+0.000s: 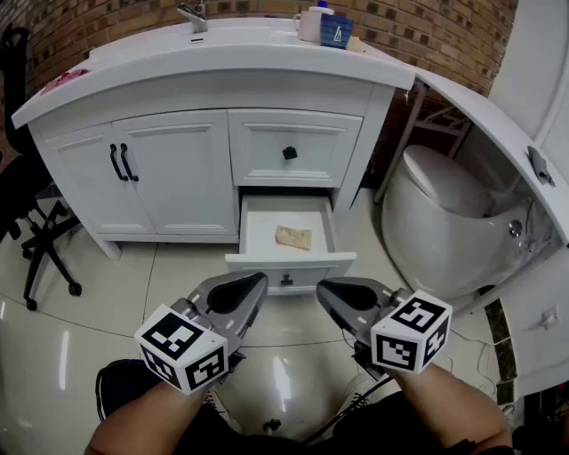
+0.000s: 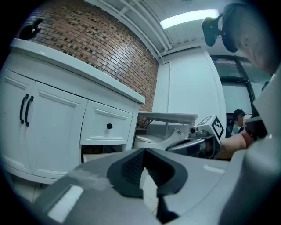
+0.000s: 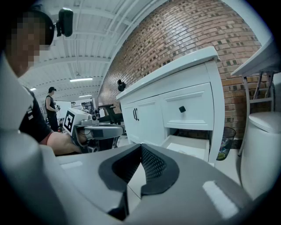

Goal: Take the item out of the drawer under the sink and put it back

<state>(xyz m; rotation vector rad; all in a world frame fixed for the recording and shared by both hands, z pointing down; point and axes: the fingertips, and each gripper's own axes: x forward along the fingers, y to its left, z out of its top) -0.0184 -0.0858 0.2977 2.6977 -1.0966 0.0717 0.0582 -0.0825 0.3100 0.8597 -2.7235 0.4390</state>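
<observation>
Sink cabinet (image 1: 178, 169) drawer (image 1: 289, 267) standing open, tan item (image 1: 293, 237) lying inside; left gripper (image 1: 260, 281), right gripper (image 1: 322, 286) hovering nearby, fingers pressing together, empty.

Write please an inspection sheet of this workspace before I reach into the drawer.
Surface: glossy white floor tiles.
Job's things: lower drawer open; tan item lies inside it, untouched.
Clutter: cup and blue box on the counter.
Tools: left tool and right tool both shut, empty, short of the drawer.
Cables: thin black cable near the person's feet.
Surroundings: toilet at right, office chair at left, brick wall behind.
</observation>
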